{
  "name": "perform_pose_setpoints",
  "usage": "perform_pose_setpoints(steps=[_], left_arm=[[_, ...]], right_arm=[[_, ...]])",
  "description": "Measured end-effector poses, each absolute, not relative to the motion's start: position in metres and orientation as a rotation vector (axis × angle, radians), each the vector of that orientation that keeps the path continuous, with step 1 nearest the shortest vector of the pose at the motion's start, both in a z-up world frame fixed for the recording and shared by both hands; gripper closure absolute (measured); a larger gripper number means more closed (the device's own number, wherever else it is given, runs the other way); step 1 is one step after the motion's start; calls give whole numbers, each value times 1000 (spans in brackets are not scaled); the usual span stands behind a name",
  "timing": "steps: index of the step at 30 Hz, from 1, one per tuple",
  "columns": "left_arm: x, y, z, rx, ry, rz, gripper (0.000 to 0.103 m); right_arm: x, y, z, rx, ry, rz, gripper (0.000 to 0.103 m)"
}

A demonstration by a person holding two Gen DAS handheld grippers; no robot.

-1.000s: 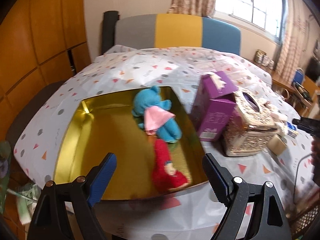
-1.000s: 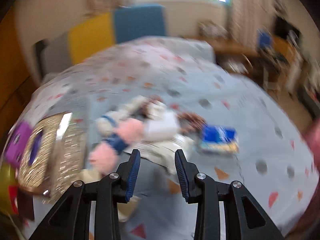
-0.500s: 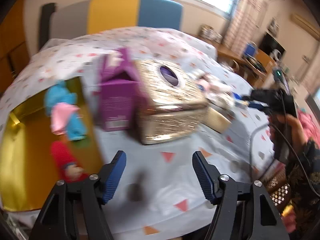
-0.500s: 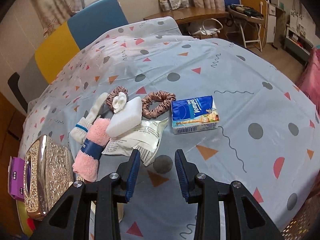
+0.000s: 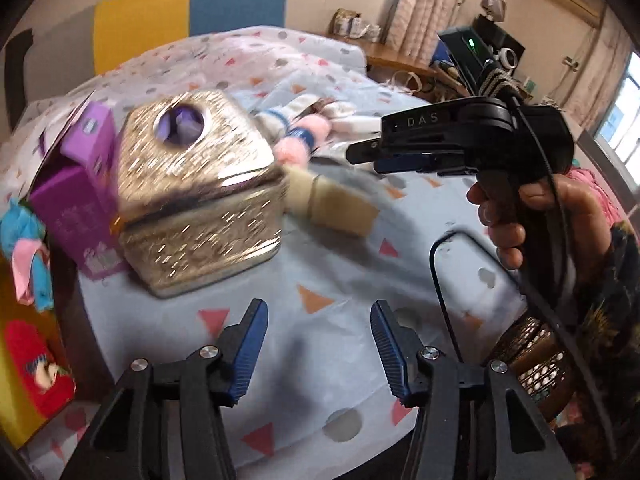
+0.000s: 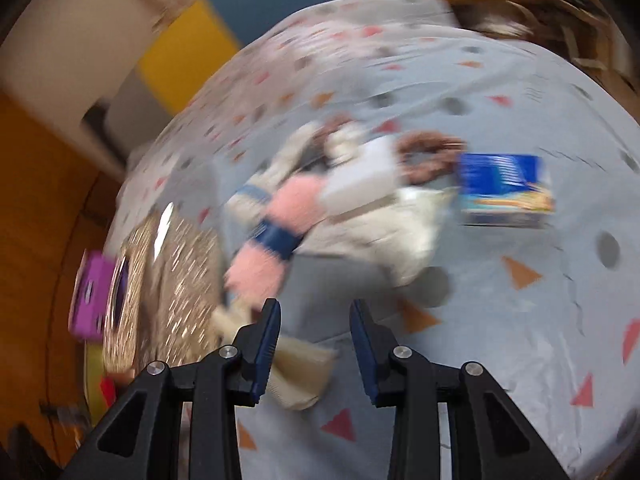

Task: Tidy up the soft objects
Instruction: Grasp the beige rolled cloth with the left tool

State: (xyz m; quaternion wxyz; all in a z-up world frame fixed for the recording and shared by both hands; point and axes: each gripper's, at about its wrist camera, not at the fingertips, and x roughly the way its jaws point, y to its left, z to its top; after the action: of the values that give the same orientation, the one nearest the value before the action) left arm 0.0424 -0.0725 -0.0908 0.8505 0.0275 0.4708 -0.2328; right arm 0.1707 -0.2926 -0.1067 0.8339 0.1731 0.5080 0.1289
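The pink sock (image 6: 280, 228) lies on the counter (image 6: 520, 340) ahead and a little left of the right gripper (image 6: 314, 346), long axis slanting away to the upper right. That gripper is nearer; its fingers (image 6: 268, 344) stand apart, empty. The left gripper (image 5: 316, 354), empty too, is closing. A second ago it faced the gold tray (image 5: 12, 380); it has swung over toward the pile.

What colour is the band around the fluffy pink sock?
Dark blue band, clearest in the right wrist view.
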Motion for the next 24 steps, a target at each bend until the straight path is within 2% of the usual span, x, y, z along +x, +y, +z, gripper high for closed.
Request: perform_pose_setpoints(steps=[5,12,14,15,18,21,24], left_arm=[[45,-54,-100,24,1015,-459,48],[46,-50,-102,7,1008,-464,48],[48,-52,-102,11,1009,-473,48],[48,-52,-102,14,1011,-475,48],[51,-58,-100,18,1017,-495,48],[55,-75,-94,33,1009,-514,45],[61,-95,-89,44,1000,-541,45]], right_arm=[[180,-244,-109,119,1100,368,58],[196,-229,-142,73,1275,438,58],[188,-232,-141,74,1272,422,64],[184,-236,-139,84,1270,403,71],[170,-260,-139,196,1293,321,71],[158,-289,-141,371,1283,294,65],[151,-317,-127,497,1167,235,61]])
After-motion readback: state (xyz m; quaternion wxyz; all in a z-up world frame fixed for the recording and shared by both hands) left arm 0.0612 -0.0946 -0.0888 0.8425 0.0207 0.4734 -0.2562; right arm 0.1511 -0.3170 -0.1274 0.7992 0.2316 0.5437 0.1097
